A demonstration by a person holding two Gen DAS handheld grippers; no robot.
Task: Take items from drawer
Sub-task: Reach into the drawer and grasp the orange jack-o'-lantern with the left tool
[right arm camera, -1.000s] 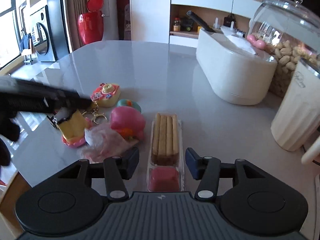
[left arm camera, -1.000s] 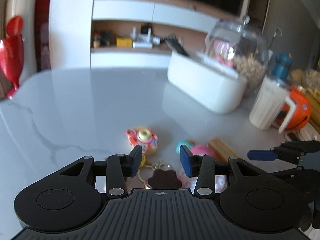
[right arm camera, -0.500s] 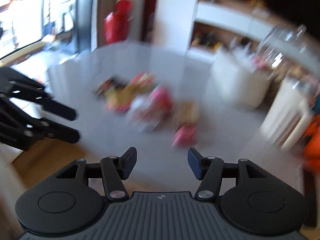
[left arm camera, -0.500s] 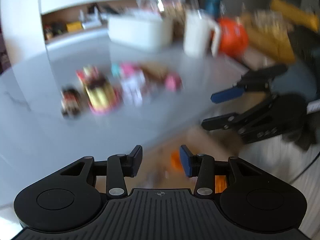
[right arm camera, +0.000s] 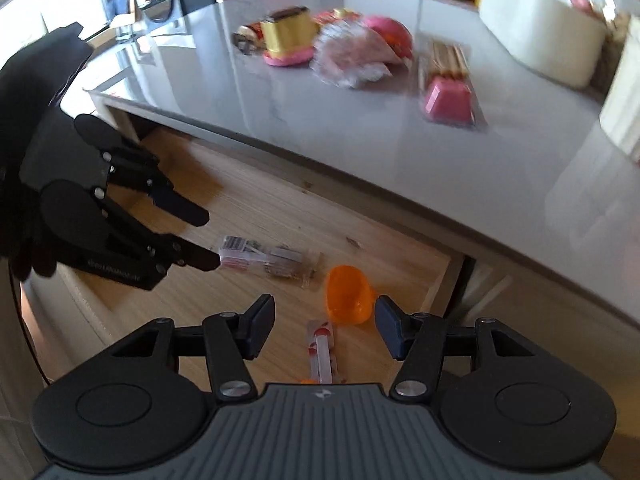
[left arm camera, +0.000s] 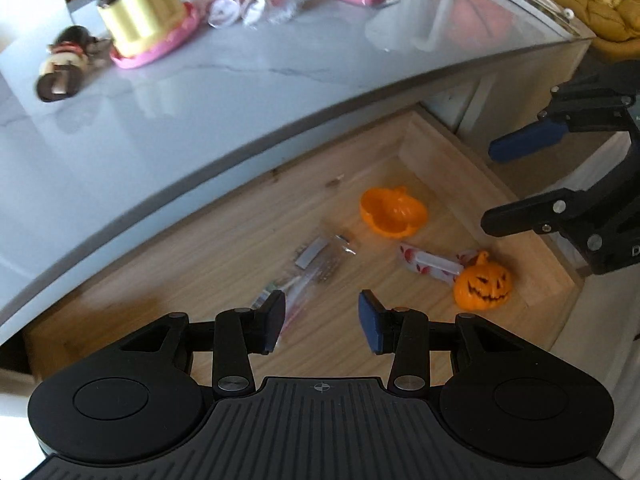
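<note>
**Spotter:** What do you have, biggest first?

**Operator:** The grey marble countertop (left arm camera: pixel 248 92) fills the top of both my views. Under its edge the wooden drawer (left arm camera: pixel 224 248) stands pulled out, its floor showing. On the counter I see a white tub (right arm camera: pixel 540 44) far right, then a yellow cake toy on a pink base (left arm camera: pixel 140 28), a crinkled clear wrapper (right arm camera: pixel 352 56), a tray of biscuit sticks with a pink cup (right arm camera: pixel 448 88), and a small dark figurine (left arm camera: pixel 60 72) at the left.

**Spotter:** And your grippers?

**Operator:** My left gripper (left arm camera: pixel 322 322) hangs over the drawer with its jaws spread and nothing between them. My right gripper (right arm camera: pixel 324 330) is the same: jaws apart, empty, above the drawer floor. Each shows in the other's camera, off to the side, fingers parted.

**Spotter:** What lies in the drawer?

**Operator:** Four things. A clear packet (left arm camera: pixel 316 260) near the middle, just ahead of my left fingers; I think it holds small dark bits, but the blur keeps me from being sure. An orange pumpkin-shaped cup (left arm camera: pixel 392 212) lies toward the back right corner, its hollow showing. A jack-o'-lantern figure (left arm camera: pixel 482 284) sits near the right wall. A red-and-white sachet (left arm camera: pixel 432 262) lies flat between the cup and that figure, touching the figure. In the right view, the sachet (right arm camera: pixel 320 350) lies between my fingers.
</note>
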